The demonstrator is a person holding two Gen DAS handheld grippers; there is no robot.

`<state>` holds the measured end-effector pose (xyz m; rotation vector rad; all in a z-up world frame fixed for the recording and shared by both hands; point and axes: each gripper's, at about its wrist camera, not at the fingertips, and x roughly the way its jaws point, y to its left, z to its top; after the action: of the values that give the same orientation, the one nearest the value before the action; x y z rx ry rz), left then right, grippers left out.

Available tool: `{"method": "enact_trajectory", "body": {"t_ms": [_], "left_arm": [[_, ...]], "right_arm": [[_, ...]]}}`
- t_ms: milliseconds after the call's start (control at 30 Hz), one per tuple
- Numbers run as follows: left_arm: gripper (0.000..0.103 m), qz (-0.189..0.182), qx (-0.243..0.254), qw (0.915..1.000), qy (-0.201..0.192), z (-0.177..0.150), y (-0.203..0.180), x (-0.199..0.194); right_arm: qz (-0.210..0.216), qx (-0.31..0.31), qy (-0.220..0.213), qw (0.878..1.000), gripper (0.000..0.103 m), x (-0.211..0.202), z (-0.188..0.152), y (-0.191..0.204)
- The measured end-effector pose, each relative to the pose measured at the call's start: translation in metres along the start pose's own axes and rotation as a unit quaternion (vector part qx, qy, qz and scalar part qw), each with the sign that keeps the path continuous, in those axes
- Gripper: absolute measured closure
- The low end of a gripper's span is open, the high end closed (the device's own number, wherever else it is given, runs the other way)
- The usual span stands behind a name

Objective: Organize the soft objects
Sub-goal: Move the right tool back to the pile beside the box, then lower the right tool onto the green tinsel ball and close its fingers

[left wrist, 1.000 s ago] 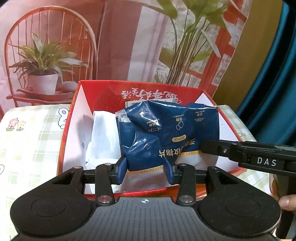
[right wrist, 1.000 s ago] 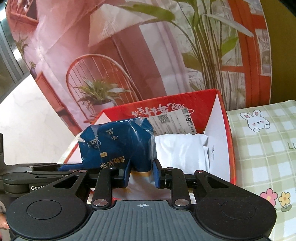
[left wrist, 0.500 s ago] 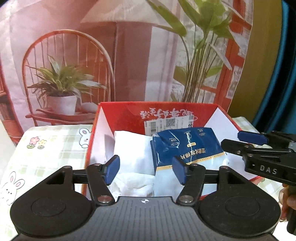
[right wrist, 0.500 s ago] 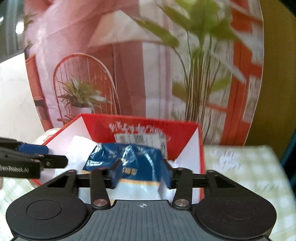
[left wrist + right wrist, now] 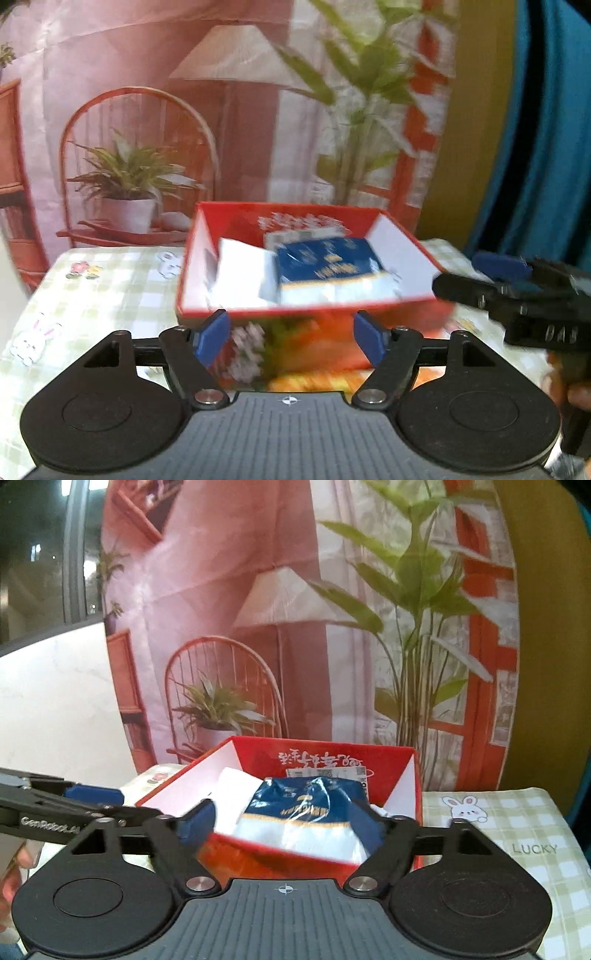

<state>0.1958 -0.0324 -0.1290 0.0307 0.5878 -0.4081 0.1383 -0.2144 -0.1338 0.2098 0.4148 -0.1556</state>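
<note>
A blue-and-white plastic pack (image 5: 328, 267) lies inside the red box (image 5: 306, 309), beside a folded white cloth (image 5: 242, 275). My left gripper (image 5: 291, 338) is drawn back in front of the box, its jaws opening with nothing between them. My right gripper (image 5: 286, 825) is also pulled back on the near side of the red box (image 5: 266, 853), its jaws opening and empty; the blue pack (image 5: 306, 805) and white cloth (image 5: 236, 794) rest in the box beyond. Each gripper shows at the edge of the other's view: the right gripper (image 5: 495, 275) and the left gripper (image 5: 92, 799).
The box stands on a green checked cloth with bunny prints (image 5: 517, 834). A printed backdrop with a chair, a lamp and plants (image 5: 229, 129) hangs close behind. A blue curtain (image 5: 546, 129) is at the right. A person's hand (image 5: 576, 391) holds the right gripper.
Both grippers let go of the blue pack, which dropped into the box beside the white cloth. Both have opened wide and pulled back and up, away from the box.
</note>
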Motion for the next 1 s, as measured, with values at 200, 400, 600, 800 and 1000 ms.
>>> {"method": "enact_trajectory", "body": {"t_ms": [200, 400, 600, 800, 1000], "left_arm": [[0.026, 0.001, -0.007, 0.9999, 0.014, -0.040, -0.003, -0.024], [0.024, 0.015, -0.005, 0.9994, 0.030, -0.076, -0.005, -0.032], [0.024, 0.007, -0.012, 0.9980, 0.061, -0.103, -0.005, -0.025], [0.024, -0.001, -0.016, 0.9980, 0.062, -0.111, -0.001, -0.020], [0.026, -0.002, -0.034, 0.9969, 0.071, -0.117, 0.008, -0.013]], "right_arm": [[0.002, 0.040, -0.031, 0.999, 0.000, -0.049, -0.027, -0.002], [0.000, 0.063, 0.010, 0.998, 0.000, -0.072, -0.073, -0.004], [0.003, 0.034, 0.059, 0.998, 0.000, -0.071, -0.114, 0.010], [0.009, -0.013, 0.083, 0.996, 0.009, -0.061, -0.128, 0.029], [0.022, -0.012, 0.095, 0.995, 0.016, -0.053, -0.136, 0.029]]}}
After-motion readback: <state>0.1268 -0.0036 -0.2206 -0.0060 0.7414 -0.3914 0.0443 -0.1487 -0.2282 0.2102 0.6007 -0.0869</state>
